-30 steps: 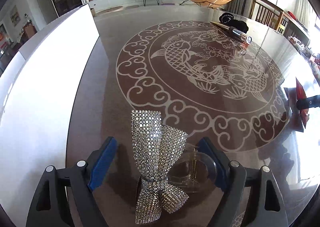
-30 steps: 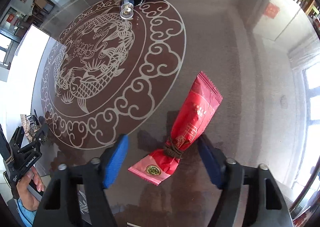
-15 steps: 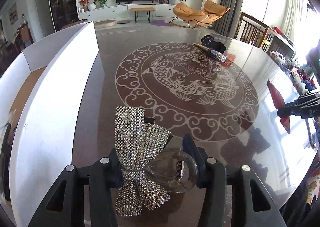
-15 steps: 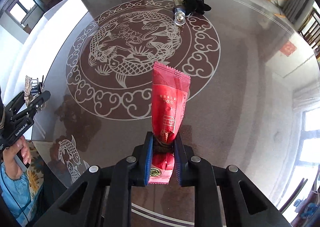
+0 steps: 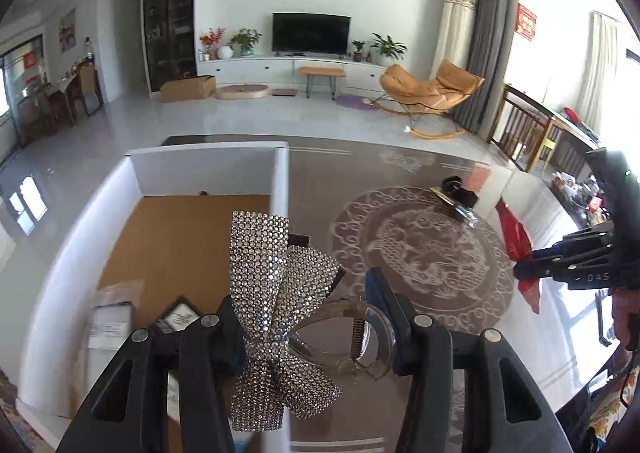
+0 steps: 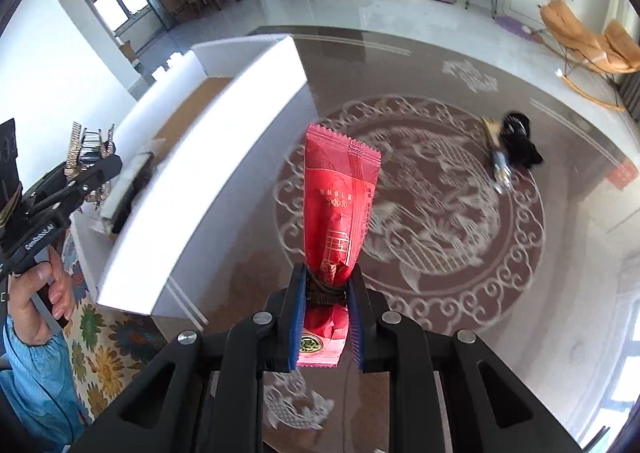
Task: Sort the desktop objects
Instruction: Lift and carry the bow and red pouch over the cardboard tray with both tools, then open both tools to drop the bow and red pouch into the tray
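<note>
My left gripper (image 5: 304, 305) is shut on a rhinestone bow hair clip (image 5: 272, 281) with a clear claw part (image 5: 360, 337). It holds the clip in the air above the right wall of the white box (image 5: 280, 181). My right gripper (image 6: 326, 289) is shut on the tied neck of a red snack packet (image 6: 340, 197), which stands upright over the table near the box's long wall (image 6: 224, 157). The right wrist view shows the left gripper (image 6: 108, 169) with the bow (image 6: 76, 149) at the left. In the left wrist view the red packet (image 5: 516, 237) hangs at the right.
The box has a brown floor (image 5: 180, 237) with a pale packet (image 5: 112, 317) and a dark item (image 5: 176, 317) in it. On the fish-patterned glass table (image 6: 440, 213) lie a black cloth (image 6: 518, 137) and a small torch-like tool (image 6: 500, 169). A hand (image 6: 36, 293) grips the left handle.
Both grippers closed on their things and lifted them off the table. The left one carried the bow clip up over the box wall. The right one raised and turned the red packet toward the box.
</note>
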A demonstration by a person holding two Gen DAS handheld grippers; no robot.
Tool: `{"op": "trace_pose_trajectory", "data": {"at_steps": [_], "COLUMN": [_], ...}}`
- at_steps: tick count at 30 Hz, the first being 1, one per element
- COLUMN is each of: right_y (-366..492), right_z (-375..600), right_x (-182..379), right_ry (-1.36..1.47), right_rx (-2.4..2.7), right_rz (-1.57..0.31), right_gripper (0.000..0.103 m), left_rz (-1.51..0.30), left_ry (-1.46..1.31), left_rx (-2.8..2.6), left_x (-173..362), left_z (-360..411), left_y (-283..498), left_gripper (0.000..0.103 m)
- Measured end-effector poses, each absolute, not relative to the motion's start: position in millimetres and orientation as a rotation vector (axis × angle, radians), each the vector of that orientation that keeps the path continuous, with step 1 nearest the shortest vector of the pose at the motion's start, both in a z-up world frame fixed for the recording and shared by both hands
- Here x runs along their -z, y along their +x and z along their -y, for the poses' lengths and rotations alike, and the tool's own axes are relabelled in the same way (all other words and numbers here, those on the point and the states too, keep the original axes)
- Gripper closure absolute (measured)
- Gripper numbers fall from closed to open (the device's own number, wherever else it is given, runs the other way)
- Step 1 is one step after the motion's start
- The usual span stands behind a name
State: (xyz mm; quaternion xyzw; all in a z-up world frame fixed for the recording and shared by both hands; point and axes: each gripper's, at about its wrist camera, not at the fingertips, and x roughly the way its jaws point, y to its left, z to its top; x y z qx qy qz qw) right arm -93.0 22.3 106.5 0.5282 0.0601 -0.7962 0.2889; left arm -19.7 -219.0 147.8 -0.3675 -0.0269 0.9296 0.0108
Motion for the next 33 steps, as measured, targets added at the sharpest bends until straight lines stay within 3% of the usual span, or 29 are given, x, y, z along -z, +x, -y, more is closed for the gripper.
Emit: {"op": "trace_pose_trajectory", "data": {"at_steps": [9, 20, 21, 22, 23, 24, 26, 33], "right_y": [-93.3, -104.2, -106.6, -108.4, -109.2, -109.1, -110.1, -108.6], "right_z": [163.3, 293.6, 296.4, 298.3, 299.0, 298.4, 291.7, 236.2], "right_x": [-163.1, -85.0, -78.1, -72.2, -68.2, -67.4, -69.5, -94.7], "right_ry": [1.153, 1.198, 1.221, 1.242, 1.249, 1.236, 1.197, 1.064], "right_rx": [1.959, 1.887, 1.872, 1.861, 1.856, 1.856, 1.868, 1.998], "right_rz": [-0.182, -0.365, -0.366, -0.368, -0.374, -0.378, -0.374, -0.237], "right_gripper": [0.083, 0.080, 0.077, 0.054, 0.023, 0.013, 0.011, 0.010], "left_rz": [0.167, 0.230, 0.219, 0.205, 0.189, 0.169, 0.120, 0.028], "left_ry": [-1.304, -1.513, -1.538, -1.565, -1.583, -1.594, -1.578, -1.479], "left_rx": [-3.033, -2.944, -2.942, -2.939, -2.941, -2.956, -3.014, -3.087], "left_x": [-130.1, -67.3, -64.6, -62.0, -60.9, -59.9, -62.8, -79.1], "left_z": [327.0, 355.0, 355.0, 354.8, 355.0, 354.4, 353.4, 335.4], "left_y": [-9.8, -21.0, -22.6, -24.5, -25.8, -26.1, -22.0, -18.4], "left_gripper": [0.053, 0.052, 0.052, 0.050, 0.036, 0.013, 0.005, 0.005]}}
